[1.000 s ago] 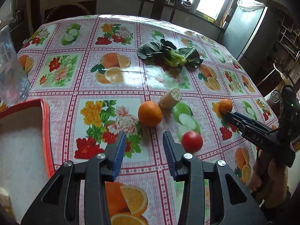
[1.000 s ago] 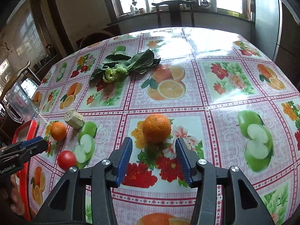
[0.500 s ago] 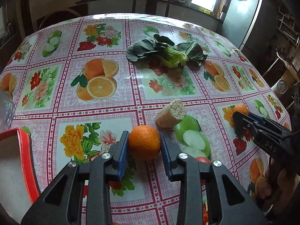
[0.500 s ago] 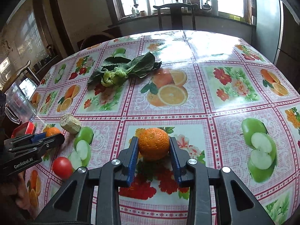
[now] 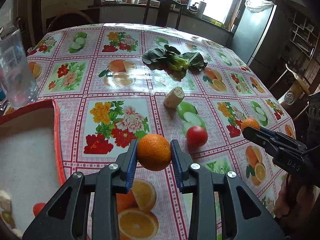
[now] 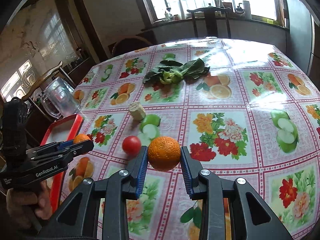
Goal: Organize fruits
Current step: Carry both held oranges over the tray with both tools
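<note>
My left gripper (image 5: 154, 154) is shut on a smooth orange (image 5: 154, 152), held just above the tablecloth. My right gripper (image 6: 164, 156) is shut on a second, rougher orange (image 6: 164, 153), also lifted off the cloth. Each gripper shows in the other's view: the right gripper (image 5: 248, 129) at the right edge with its orange (image 5: 250, 123), the left gripper (image 6: 88, 142) at the left with its orange (image 6: 81, 138). A red tomato (image 5: 196, 136) (image 6: 131, 145) lies on the cloth between them. The red-rimmed tray (image 5: 57, 132) (image 6: 77, 123) sits at the left.
A piece of corn cob (image 5: 174, 97) (image 6: 137, 110) and a leafy green (image 5: 176, 60) (image 6: 176, 71) lie farther back on the fruit-print cloth. A clear glass jug (image 5: 17, 76) (image 6: 60, 98) stands behind the tray. Small food pieces (image 5: 5, 202) lie in the tray's near corner. Chairs ring the table.
Both grippers went from open to shut, each around its orange, then drew back and lifted the fruit off the cloth. The tomato has come out from behind the left gripper.
</note>
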### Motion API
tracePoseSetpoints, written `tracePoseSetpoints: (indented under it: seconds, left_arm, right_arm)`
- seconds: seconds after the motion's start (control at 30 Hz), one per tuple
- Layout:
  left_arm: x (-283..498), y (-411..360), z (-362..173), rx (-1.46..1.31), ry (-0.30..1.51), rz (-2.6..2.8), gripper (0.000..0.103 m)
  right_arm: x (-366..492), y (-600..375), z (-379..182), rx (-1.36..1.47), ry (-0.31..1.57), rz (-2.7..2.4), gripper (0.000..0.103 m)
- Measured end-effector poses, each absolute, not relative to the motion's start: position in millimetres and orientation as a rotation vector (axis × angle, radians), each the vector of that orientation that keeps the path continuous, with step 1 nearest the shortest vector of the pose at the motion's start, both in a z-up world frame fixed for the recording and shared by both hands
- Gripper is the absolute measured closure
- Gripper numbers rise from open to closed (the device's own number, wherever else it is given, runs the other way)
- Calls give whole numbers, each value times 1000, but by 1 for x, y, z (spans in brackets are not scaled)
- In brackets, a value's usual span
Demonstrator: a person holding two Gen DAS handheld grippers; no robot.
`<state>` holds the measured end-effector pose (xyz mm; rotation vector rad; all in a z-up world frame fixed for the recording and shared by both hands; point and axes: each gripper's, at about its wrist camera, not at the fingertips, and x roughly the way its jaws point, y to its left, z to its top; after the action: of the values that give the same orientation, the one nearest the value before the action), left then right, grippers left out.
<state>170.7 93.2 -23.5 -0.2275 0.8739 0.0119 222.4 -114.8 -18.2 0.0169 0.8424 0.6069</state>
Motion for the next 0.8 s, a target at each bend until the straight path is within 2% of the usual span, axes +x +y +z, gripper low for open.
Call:
tracePoseSetpoints:
  seconds: [0.8]
  left_arm:
    - [72,140,-5,-284,806,62,73]
  right_arm:
    - [138,-34,3,-63,824,795,70]
